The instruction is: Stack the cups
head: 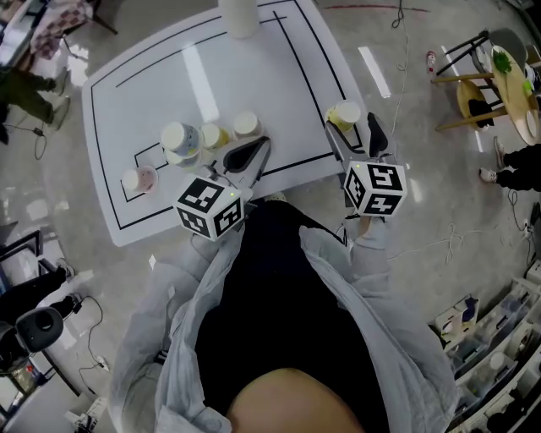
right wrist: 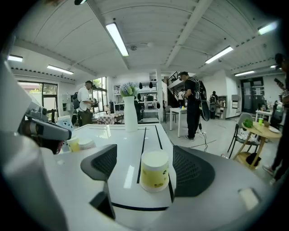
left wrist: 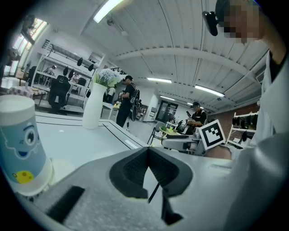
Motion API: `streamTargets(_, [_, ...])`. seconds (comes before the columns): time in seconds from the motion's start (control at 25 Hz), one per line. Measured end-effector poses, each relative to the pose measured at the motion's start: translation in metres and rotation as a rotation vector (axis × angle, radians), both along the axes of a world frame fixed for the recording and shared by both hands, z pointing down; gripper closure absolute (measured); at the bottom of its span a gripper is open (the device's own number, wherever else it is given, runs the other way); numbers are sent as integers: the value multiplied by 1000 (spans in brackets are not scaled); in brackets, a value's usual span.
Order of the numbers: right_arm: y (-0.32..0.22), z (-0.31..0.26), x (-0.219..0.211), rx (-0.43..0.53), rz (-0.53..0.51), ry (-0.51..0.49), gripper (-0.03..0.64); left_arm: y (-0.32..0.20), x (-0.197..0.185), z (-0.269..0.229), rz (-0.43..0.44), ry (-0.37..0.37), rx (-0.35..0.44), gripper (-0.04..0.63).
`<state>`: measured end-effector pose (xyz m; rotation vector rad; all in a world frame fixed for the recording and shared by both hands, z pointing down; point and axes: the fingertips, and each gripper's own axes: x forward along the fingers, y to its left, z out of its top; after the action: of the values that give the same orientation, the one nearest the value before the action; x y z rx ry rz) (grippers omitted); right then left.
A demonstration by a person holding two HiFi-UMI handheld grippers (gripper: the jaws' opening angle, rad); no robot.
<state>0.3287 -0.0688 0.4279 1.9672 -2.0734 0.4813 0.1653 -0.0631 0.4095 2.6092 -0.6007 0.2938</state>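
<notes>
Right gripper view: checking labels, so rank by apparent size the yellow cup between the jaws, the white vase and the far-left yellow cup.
1. Near yellow cup, though closeness inflates it.
2. White vase.
3. Far-left yellow cup.

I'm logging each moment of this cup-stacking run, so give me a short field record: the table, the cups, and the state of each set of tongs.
Table: white tabletop with black line markings; tall white vase at the far end
Lone cup: upside-down white paper cup with yellow print, on the table's right side
Cup cluster: blue-faced cup, yellow cup, white cup, pink-printed cup
Left tongs: shut, empty, near the cluster
Right tongs: open, lone cup in line with the gap, untouched
</notes>
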Motion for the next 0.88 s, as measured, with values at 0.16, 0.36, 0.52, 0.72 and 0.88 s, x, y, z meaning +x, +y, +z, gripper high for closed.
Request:
streamTargets(0.16, [-5,21,6,-38,22,-8,230,4,0,9,1,-13,-20,598])
streamTargets(0.36, [-17,41,19,-40,67,9,250,3,-5,18,-28,-19,-47,598])
streamTargets(0.52, [-19,49,19,-44,83,6,284,2,-12,23,-52,-21,-60,598])
streamTargets(0.72, [-16,50,21,-30,101,12,350,3,-17,28,-74,-22,-65,598])
streamTargets(0.88, [-18,49,20,-33,97,13,351,1,-23,25,-90,-20,-65,598])
